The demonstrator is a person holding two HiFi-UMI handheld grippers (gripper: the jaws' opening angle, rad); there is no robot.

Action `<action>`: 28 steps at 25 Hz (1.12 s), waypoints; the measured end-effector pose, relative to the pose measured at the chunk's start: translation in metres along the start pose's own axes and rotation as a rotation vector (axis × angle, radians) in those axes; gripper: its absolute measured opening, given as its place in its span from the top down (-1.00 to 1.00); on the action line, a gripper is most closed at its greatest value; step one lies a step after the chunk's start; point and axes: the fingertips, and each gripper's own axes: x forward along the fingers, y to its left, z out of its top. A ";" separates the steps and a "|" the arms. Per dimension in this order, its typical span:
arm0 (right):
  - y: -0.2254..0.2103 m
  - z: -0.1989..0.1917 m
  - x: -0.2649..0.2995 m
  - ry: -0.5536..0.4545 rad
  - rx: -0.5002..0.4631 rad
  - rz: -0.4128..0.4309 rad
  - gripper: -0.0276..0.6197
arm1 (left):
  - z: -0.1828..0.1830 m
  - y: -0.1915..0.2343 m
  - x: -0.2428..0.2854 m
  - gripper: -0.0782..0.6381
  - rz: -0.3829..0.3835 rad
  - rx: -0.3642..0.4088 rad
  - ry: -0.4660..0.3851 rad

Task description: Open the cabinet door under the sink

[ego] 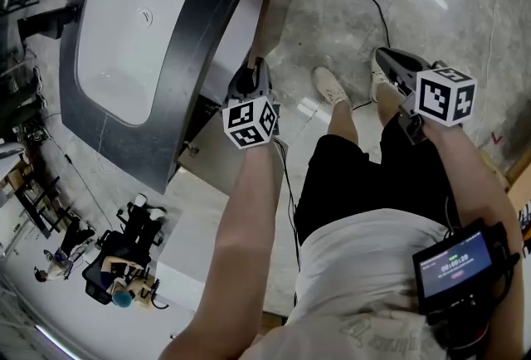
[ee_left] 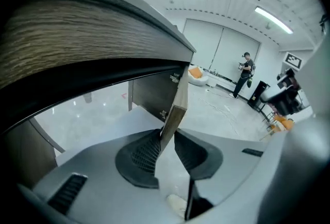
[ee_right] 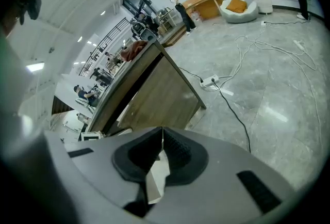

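- i am working the left tongs (ee_left: 166,135) onto the free edge of the cabinet door (ee_left: 178,107), which is hanging under the dark bench (ego: 178,101) that carries the white sink (ego: 124,43).
- in the left gripper view the door is showing edge-on as a thin pale strip, and it is running straight down between the two ribbed pads (ee_left: 142,153).
- the tongs are standing at a narrow setting around that edge. both pads look to be touching the panel, so i am reading this as a pinch on the door, not a bare hover.
- the right tongs (ee_right: 162,138) are hanging pressed together with nothing between them. they are waiting well off to the side over the grey floor (ego: 431,10) and pointing back towards the cabinet.
- progress, as i am judging it: the reach and the grasp seem to be done, and the pull is what is remaining.
- a dark gap is showing beneath the bench and the door edge seems to be standing slightly off the cabinet body, so it may be just ajar. i cannot tell how far.
- what i am expecting next is a steady pull away from the cabinet, following the arc of the hinges, and then a release.
- the grip is only on a thin edge, so i am watching for the pads slipping off as the door swings.
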 end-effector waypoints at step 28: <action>-0.031 0.011 -0.056 -0.064 0.046 -0.055 0.85 | -0.030 -0.082 -0.002 0.57 -0.021 0.083 0.170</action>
